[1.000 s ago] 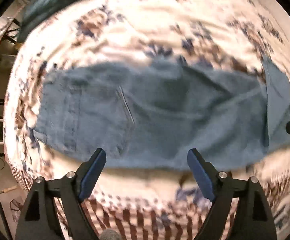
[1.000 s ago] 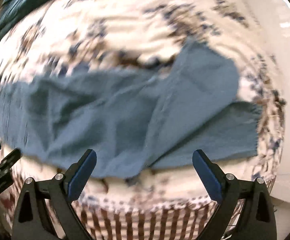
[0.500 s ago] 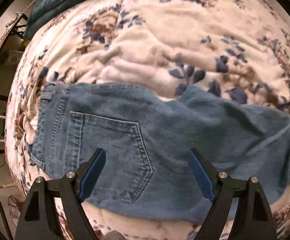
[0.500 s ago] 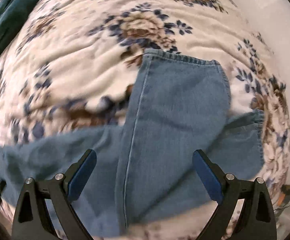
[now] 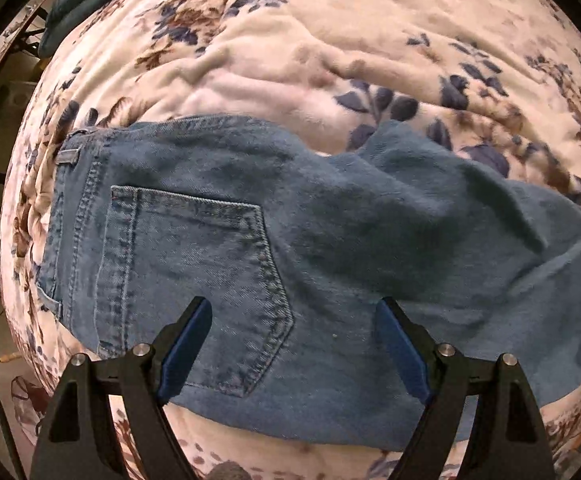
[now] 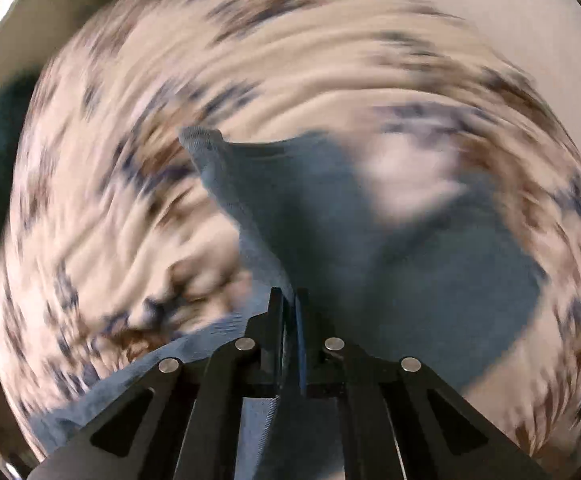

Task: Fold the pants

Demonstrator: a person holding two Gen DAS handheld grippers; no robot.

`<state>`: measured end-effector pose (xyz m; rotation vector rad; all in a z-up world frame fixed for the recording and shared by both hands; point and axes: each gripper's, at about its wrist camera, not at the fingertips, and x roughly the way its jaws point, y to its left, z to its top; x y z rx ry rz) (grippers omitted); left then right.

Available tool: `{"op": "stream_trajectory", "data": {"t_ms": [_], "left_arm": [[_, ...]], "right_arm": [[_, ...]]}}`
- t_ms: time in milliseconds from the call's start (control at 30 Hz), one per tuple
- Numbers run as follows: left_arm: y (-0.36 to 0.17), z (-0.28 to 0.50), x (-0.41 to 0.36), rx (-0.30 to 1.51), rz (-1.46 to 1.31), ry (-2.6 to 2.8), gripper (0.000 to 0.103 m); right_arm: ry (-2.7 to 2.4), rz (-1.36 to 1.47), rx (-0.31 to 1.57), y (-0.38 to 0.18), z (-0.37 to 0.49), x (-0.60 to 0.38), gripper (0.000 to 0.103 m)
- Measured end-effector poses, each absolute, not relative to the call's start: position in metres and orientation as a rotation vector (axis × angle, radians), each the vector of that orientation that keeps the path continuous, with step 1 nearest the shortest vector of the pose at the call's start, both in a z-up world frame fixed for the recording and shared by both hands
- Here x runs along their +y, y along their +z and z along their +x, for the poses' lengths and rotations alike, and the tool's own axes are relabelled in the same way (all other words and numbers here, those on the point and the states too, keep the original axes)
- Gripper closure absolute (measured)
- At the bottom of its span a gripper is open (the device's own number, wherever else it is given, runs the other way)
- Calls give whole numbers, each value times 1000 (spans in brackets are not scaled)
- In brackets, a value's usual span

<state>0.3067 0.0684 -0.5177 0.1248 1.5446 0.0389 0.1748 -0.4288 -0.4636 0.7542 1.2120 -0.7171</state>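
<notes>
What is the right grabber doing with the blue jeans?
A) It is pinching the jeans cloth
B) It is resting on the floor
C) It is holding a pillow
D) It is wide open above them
A: in the right wrist view the right gripper has its jaws closed together with a fold of the jeans caught between them, while the left gripper hangs open over the back pocket.
</notes>
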Motion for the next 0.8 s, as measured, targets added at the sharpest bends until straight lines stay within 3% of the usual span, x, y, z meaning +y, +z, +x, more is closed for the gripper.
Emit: {"op": "stream_trajectory", "data": {"t_ms": [200,267,333,400,467,567,600,633,667,800], "left_arm": [[-513,294,54,1527,131,24,20],[-516,294,46,1543,124,17,20],[-516,292,37,1546,124,19,20],[-515,290,34,1541,132,19,20],[-515,289,29,1540,134,15,20],[-516,289,27,1538,141,16,20],[-517,289,25,1541,143,17,20],[-519,292,28,1542,142,17,20],[-518,292,27,1541,144,21,20],[-517,296,26,1529,142,18,20]], "right_arm": [[-787,1231,1211,-525,71,-491,97],[-729,1342,1117,-529,63,-492,93],[-634,1358,1063,-526,78,-490,72],[-546,1341,1028,-523,107,-486,39],[-447,1272,1077,-527,153,-480,29],[-425,1228,1205,-553,198,-473,29],[-414,1246,1218,-561,208,-470,37],[-421,1232,1223,-563,212,-467,50],[-470,1163,1239,-558,216,-463,84],[-485,1038,1139,-509,203,-452,91]]}}
